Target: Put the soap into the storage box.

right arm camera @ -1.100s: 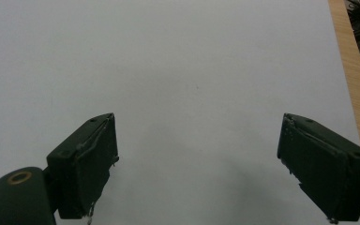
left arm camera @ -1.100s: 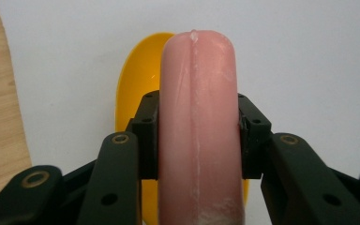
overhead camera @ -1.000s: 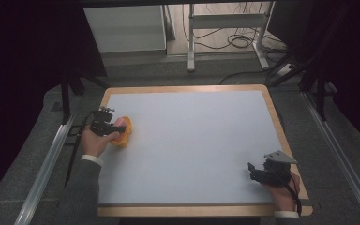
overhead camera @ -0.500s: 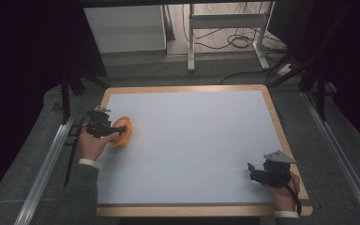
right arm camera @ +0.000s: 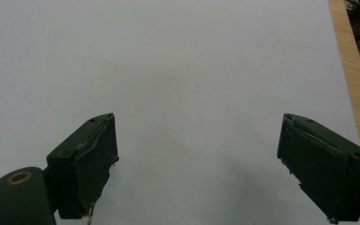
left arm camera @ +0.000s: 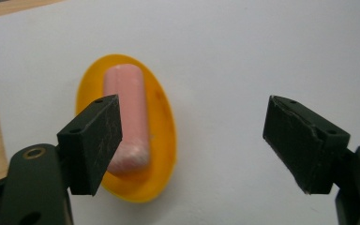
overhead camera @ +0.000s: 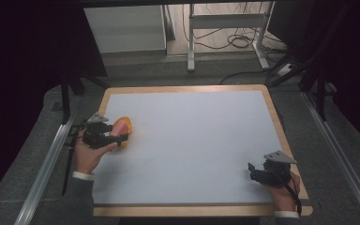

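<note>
White tabletop (overhead camera: 192,140), pink sausage (left arm camera: 126,117) on yellow dish (left arm camera: 161,136) at nine o'clock, left gripper (left arm camera: 192,136) jaws just opened wide, nothing gripped, right gripper (right arm camera: 197,164) at five o'clock, jaws wide, empty.

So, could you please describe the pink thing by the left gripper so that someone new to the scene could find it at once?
Start at the wood-edged white table and go to its left edge, where the left gripper hangs with jaws wide apart. Just beyond its tips lies a small yellow oval dish. The pink sausage-shaped piece lies lengthwise in that dish, the sole pink item on the table.
</note>
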### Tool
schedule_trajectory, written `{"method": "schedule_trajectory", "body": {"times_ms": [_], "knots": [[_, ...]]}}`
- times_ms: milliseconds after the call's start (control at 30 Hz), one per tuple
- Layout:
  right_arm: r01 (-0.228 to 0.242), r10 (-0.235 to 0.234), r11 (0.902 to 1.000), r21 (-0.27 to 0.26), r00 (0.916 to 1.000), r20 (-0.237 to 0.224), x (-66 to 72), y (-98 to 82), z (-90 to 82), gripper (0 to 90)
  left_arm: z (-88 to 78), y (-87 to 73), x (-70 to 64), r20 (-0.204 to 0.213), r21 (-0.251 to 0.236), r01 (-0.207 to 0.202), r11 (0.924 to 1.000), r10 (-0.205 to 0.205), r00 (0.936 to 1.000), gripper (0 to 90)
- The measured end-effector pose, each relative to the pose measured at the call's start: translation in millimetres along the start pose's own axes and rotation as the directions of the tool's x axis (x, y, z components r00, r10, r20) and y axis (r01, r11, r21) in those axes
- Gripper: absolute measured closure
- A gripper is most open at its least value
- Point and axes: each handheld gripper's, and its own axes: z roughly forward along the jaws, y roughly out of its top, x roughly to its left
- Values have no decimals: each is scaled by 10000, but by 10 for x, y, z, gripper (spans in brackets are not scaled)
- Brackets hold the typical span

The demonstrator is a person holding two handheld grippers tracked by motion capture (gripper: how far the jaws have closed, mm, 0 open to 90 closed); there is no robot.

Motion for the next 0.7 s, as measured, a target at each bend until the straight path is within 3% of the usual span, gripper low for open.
{"method": "schedule_trajectory", "body": {"times_ms": [267, 467, 600, 700], "knots": [[-38, 38, 10000, -75, 10000, 22, -5, 4, -27, 121, -50, -255, -145, 509, -258, -21, 9997, 34, 9987, 203], [-42, 42, 10000, -70, 10000, 18, -1, 1, -25, 121, -35, -485, -213, 999, -635, 318, 9975, -254, 9947, 215], [11, -11, 10000, -60, 10000, -18, 7, 2, -15, 121, -4, -626, -288, 1219, -635, 344, 9974, -265, 9922, 224], [31, -31, 10000, -72, 10000, -17, 14, 5, -21, 121, 41, -696, -342, 1214, -353, 168, 9992, -124, 9925, 224]]}}
